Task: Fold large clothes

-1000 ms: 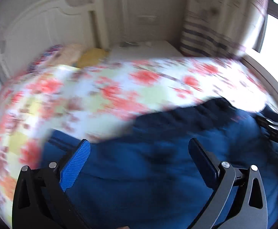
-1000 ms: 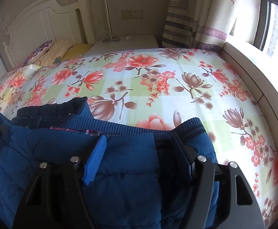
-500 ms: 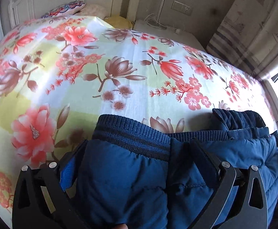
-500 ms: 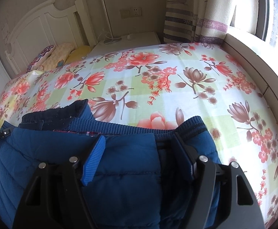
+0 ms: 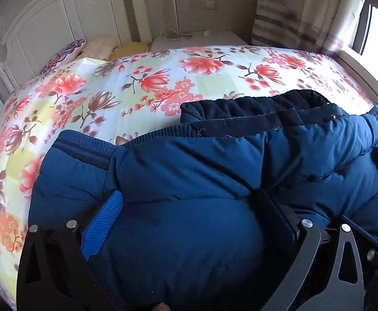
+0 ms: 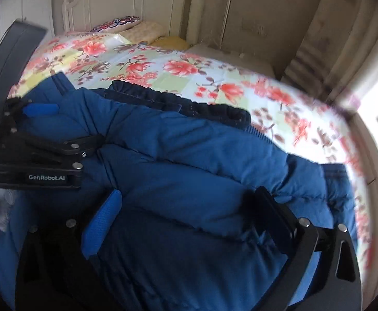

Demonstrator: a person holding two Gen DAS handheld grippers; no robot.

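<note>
The padded dark-blue quilted jacket [image 5: 189,181] is lying bunched on the bed's floral sheet [image 5: 142,83], its ribbed hem and dark collar lining stacked together, so a rough fold looks made; smoothing and further folds are probably remaining. The left tool [image 5: 189,220] is clamping a thick puff of jacket between its pads. The right tool [image 6: 186,217] is opening, jacket fabric lying loose between the spread pads. Beyond the bed, a white carved headboard [image 5: 59,13], pillows, a striped curtain [image 5: 287,18] and a bright window are showing.
</note>
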